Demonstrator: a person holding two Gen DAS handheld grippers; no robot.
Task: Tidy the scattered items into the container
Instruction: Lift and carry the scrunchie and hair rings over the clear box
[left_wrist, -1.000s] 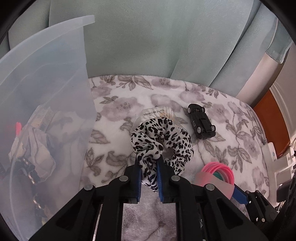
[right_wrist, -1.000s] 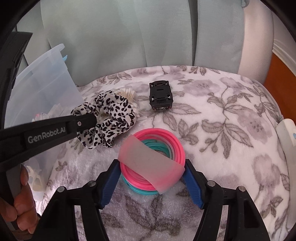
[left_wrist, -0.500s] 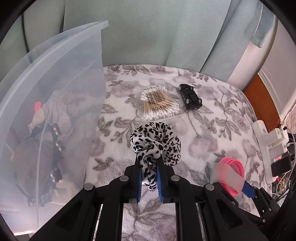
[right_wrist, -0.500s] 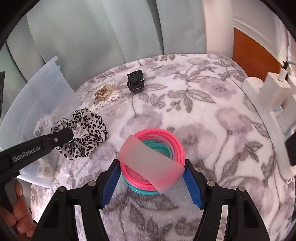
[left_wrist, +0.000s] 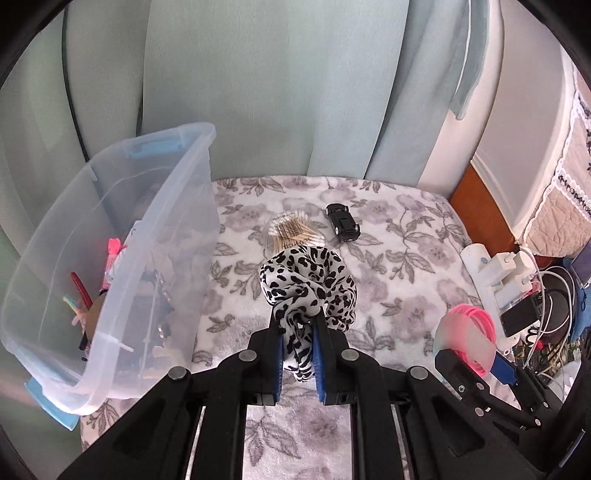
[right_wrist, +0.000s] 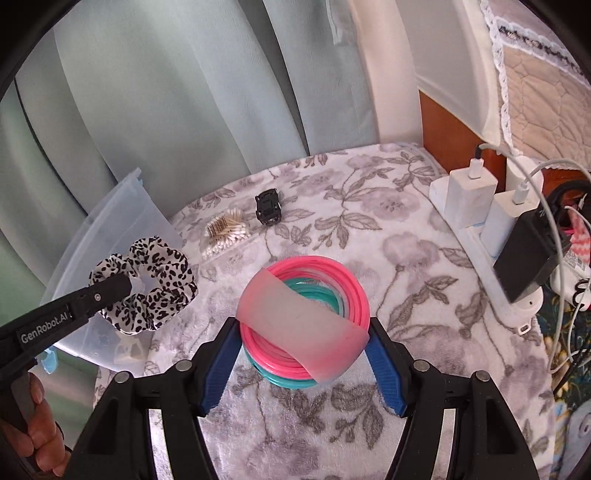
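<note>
Nearest to us, our left gripper (left_wrist: 297, 328) is clamped tight on a leopard-print scrunchie (left_wrist: 310, 286), which hangs clear above the floral blanket (left_wrist: 399, 266). To its right, our right gripper (right_wrist: 303, 343) is closed around a bundle of pink and teal bangles (right_wrist: 321, 291) wrapped in a frosted band, its blue pads pressing on both sides, also held off the blanket.

On the left stands the clear plastic storage bin (left_wrist: 122, 258), already holding several small items, with its near wall between the scrunchie and the inside. Farther off, a packet of cotton swabs (left_wrist: 291, 232) and a black toy car (left_wrist: 343, 223) lie just beside each other on the blanket, not yet collected. On the far right edge, a power strip with chargers (right_wrist: 491, 236) trails cables.

We judge that the risks are these: the scrunchie could catch on the bin's rim and drop outside if carried too low; the smooth, round bangles could slip out of the pads if the grip eases; and both grippers, heading for one opening, could knock together.
</note>
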